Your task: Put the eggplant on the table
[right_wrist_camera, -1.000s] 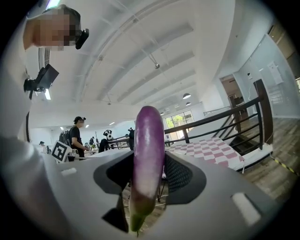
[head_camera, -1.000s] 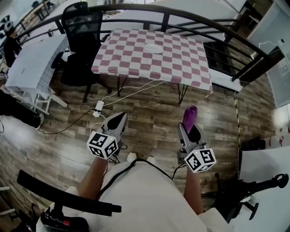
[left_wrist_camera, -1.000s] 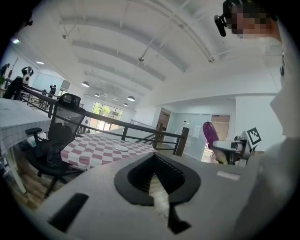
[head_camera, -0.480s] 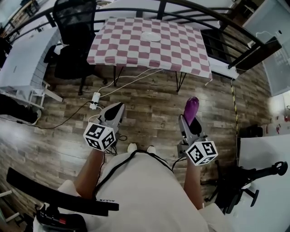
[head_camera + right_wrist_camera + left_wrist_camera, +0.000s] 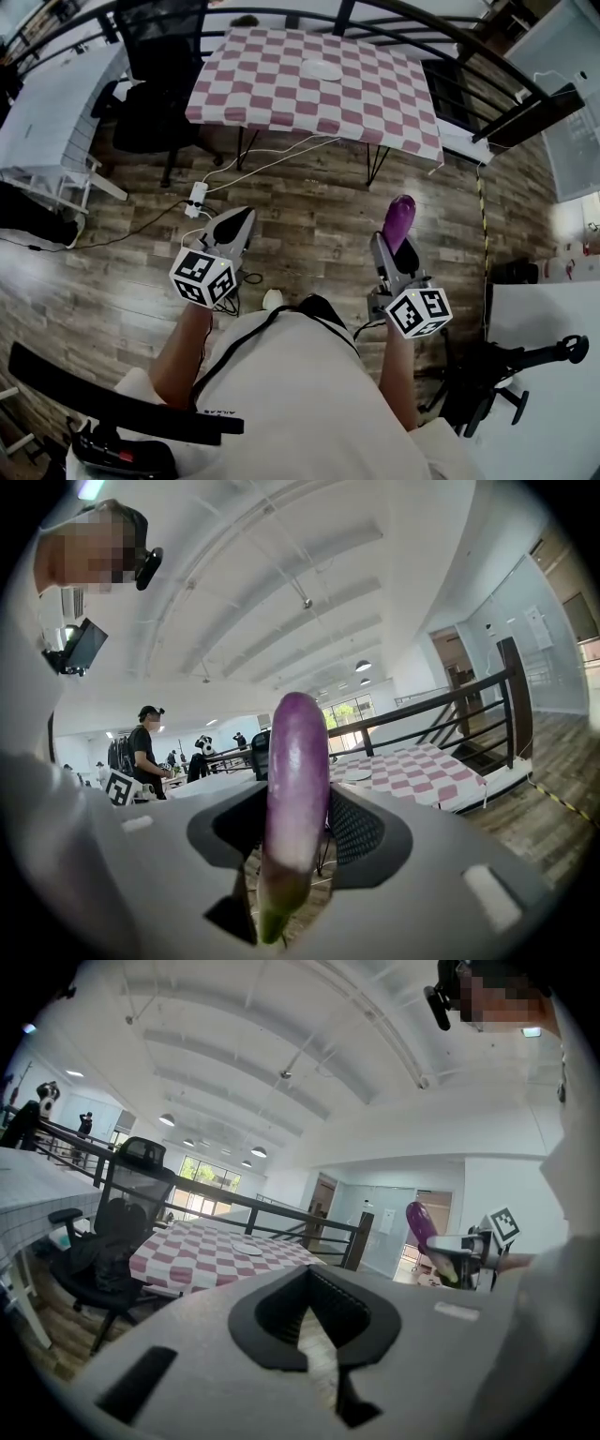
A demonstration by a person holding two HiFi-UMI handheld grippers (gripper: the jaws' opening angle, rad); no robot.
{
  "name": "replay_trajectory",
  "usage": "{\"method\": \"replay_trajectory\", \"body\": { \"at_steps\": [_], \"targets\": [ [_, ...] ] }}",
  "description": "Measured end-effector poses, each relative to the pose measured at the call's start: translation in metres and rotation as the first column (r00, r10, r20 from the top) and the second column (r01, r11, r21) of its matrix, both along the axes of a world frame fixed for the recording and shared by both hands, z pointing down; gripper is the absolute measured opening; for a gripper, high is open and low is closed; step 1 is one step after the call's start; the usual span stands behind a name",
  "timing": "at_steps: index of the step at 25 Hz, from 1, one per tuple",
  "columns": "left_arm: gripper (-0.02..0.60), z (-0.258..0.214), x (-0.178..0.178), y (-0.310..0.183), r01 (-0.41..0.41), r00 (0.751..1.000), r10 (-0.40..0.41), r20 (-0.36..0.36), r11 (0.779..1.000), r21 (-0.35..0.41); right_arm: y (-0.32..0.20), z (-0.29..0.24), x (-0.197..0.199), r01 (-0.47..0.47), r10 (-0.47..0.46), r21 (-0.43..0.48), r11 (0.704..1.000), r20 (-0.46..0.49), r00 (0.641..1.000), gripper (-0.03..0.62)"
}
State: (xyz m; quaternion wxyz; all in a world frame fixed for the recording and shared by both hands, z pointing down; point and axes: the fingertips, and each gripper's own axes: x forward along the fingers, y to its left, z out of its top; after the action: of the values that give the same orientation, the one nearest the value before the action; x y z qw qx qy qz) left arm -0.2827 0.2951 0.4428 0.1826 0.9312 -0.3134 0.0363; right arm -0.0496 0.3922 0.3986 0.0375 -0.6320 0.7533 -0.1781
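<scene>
A long purple eggplant (image 5: 399, 220) stands between the jaws of my right gripper (image 5: 392, 251), which is shut on its lower part near the green stem. In the right gripper view the eggplant (image 5: 295, 780) rises straight up through the right gripper (image 5: 298, 808). My left gripper (image 5: 242, 217) hangs over the wood floor with its jaws together and nothing in them. From the left gripper (image 5: 314, 1283) I see the eggplant (image 5: 419, 1222) off to the right. The table (image 5: 281, 94), under a red-and-white checkered cloth, stands ahead with a white plate (image 5: 323, 69) on it.
A black office chair (image 5: 159, 56) stands left of the table, a dark railing (image 5: 469, 56) behind it. A power strip (image 5: 197, 202) and white cables lie on the floor in front. White tables (image 5: 47, 103) are at the left. A person (image 5: 145, 747) stands in the background.
Both grippers have moved a little forward over the floor toward the checkered table. The eggplant stays in the right gripper's grip; the left jaws look the same.
</scene>
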Motion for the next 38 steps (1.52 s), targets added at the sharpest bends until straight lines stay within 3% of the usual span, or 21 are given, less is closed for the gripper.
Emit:
{"method": "replay_trajectory", "body": {
  "at_steps": [8,20,27,38],
  "targets": [
    [0.005,0.01,-0.02,0.003,0.024,1.0,-0.024,-0.004,0.999,-0.026,-0.005,-0.001,-0.018,0.024,-0.024,-0.008,1.0,-0.008,1.0,0.202],
    [0.005,0.018,-0.005,-0.006,0.044,0.999,-0.044,0.004,0.999,-0.031,-0.026,0.012,-0.013,0.072,-0.072,-0.012,0.997,0.002,0.997,0.202],
    [0.005,0.017,0.025,-0.047,0.053,0.998,-0.053,0.027,0.998,-0.029,-0.067,0.014,0.021,0.077,-0.076,-0.011,0.997,0.019,0.997,0.202],
    [0.005,-0.004,0.102,-0.128,0.085,0.995,-0.086,0.055,0.996,0.011,-0.157,0.005,0.085,0.143,-0.143,0.005,0.99,-0.016,0.99,0.202]
  ]
}}
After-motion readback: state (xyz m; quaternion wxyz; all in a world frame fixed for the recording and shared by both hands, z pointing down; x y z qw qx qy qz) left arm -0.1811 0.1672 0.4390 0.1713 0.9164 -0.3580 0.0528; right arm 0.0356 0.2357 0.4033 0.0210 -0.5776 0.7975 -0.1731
